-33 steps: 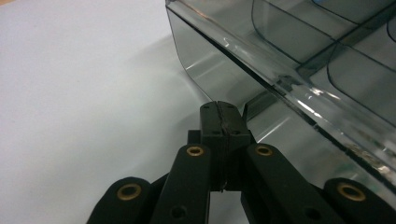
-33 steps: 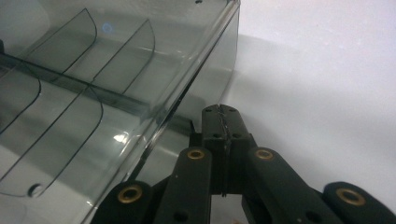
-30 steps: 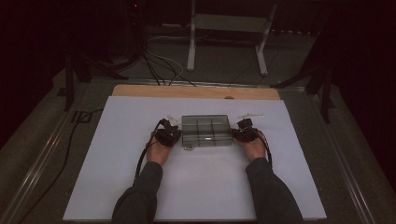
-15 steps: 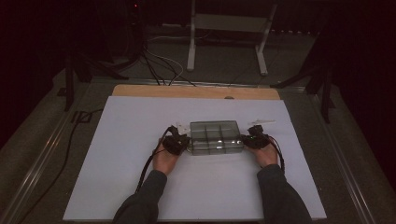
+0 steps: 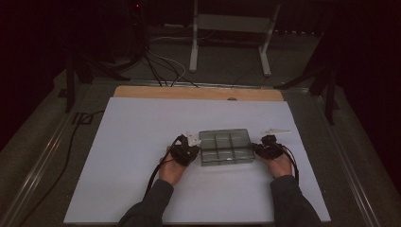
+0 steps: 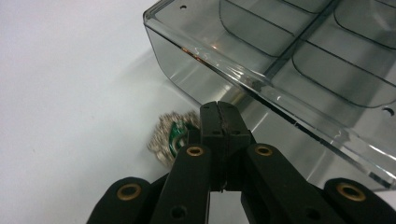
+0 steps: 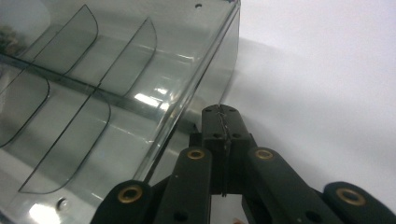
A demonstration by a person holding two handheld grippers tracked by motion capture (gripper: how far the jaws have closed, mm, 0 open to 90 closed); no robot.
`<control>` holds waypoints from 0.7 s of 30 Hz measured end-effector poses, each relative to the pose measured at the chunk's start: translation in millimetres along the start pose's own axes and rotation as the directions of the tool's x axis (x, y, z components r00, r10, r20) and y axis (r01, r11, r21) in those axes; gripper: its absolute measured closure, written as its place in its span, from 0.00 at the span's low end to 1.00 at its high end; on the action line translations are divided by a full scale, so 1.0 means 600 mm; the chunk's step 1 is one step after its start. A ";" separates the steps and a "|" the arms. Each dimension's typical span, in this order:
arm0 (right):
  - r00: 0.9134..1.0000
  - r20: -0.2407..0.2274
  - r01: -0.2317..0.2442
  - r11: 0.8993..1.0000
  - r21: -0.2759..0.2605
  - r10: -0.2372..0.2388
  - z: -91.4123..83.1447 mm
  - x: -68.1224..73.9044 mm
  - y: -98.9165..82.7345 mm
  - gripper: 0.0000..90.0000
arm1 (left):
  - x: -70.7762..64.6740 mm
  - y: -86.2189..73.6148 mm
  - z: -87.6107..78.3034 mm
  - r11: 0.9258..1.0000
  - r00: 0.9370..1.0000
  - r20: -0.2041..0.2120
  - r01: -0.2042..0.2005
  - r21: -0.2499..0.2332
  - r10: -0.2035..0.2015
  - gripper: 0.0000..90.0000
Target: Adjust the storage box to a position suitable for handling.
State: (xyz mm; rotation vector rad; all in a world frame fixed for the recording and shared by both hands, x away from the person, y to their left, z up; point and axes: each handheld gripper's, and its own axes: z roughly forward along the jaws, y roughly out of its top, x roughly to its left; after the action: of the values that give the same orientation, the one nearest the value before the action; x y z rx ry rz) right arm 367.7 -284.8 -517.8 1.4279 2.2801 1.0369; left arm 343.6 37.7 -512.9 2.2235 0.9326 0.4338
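A clear divided box (image 5: 225, 147) is flanked by two hand-held grippers on a white sheet (image 5: 132, 142).

The left gripper (image 5: 185, 153) is set against the box's left end and the right gripper (image 5: 265, 149) against its right end; dark sleeves are seen at the near edge.

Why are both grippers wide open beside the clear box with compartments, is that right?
Not quite. Both grippers sit beside the box, but the left gripper and right gripper have their jaws pressed shut, as each gripper view shows.
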 end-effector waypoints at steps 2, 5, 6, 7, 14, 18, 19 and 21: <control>1.000 -0.003 0.003 1.000 0.000 -0.003 -0.005 0.005 -0.003 1.00 | -0.001 -0.002 -0.003 1.000 1.000 0.000 -0.005 0.001 0.005 1.00; 1.000 0.001 0.007 1.000 -0.003 -0.007 -0.014 0.016 -0.008 1.00 | -0.002 -0.009 -0.009 1.000 1.000 0.009 -0.009 -0.001 0.009 1.00; 1.000 0.002 0.015 1.000 -0.004 -0.015 -0.018 0.020 -0.010 1.00 | -0.002 -0.011 -0.012 1.000 1.000 0.006 -0.016 0.001 0.016 1.00; 1.000 0.000 0.025 1.000 -0.005 -0.025 -0.022 0.023 -0.011 1.00 | -0.002 -0.011 -0.012 1.000 1.000 0.006 -0.016 0.001 0.016 1.00; 0.997 -0.011 0.080 0.997 0.023 -0.080 -0.034 0.050 -0.019 1.00 | 0.013 -0.020 -0.019 1.000 1.000 0.008 0.017 0.001 -0.017 1.00; 0.996 -0.015 0.084 0.996 0.030 -0.083 -0.034 0.055 -0.021 1.00 | 0.016 -0.021 -0.020 1.000 1.000 0.009 0.027 0.000 -0.027 1.00; 0.997 -0.021 0.079 0.996 0.030 -0.079 -0.034 0.054 -0.022 1.00 | 0.016 -0.021 -0.020 0.999 0.999 0.012 0.033 0.000 -0.033 1.00; 0.997 -0.023 0.068 0.997 0.026 -0.068 -0.032 0.052 -0.024 1.00 | 0.017 -0.022 -0.020 0.999 0.999 0.013 0.037 0.001 -0.037 1.00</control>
State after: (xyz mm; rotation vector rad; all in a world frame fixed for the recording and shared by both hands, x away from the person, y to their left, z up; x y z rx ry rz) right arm 332.2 -269.9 -509.1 1.3455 2.3492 1.0105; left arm 337.8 57.1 -513.1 2.2035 0.9649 0.4013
